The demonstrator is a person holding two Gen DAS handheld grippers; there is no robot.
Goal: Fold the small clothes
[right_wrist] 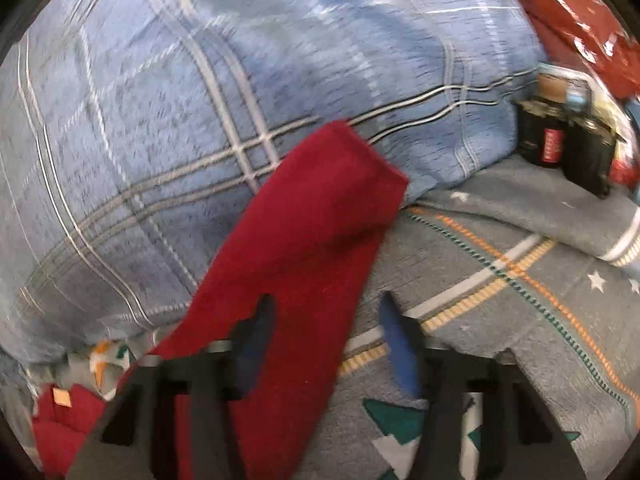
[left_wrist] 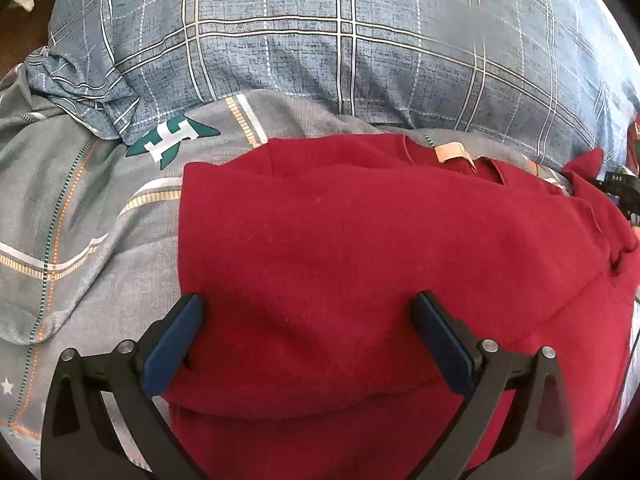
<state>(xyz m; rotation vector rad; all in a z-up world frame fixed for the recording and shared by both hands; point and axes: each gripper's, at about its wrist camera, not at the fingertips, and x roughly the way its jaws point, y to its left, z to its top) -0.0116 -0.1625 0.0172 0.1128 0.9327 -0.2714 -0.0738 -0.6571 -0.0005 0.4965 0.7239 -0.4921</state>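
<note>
You are hovering the left gripper (left_wrist: 308, 308), jaws open, over the half-folded dark red knit garment (left_wrist: 360, 240); the right gripper (right_wrist: 328, 320), jaws apart, is straddling its unfolded sleeve (right_wrist: 320, 208).

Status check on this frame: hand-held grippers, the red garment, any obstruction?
Left hand-held gripper open over red garment. Right hand-held gripper open at its sleeve. Plaid pillow behind.

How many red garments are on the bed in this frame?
1. The red garment lies on the grey bedspread before the blue plaid pillow, one sleeve reaching the pillow. A shiny red pack far right is not clearly clothing.
</note>
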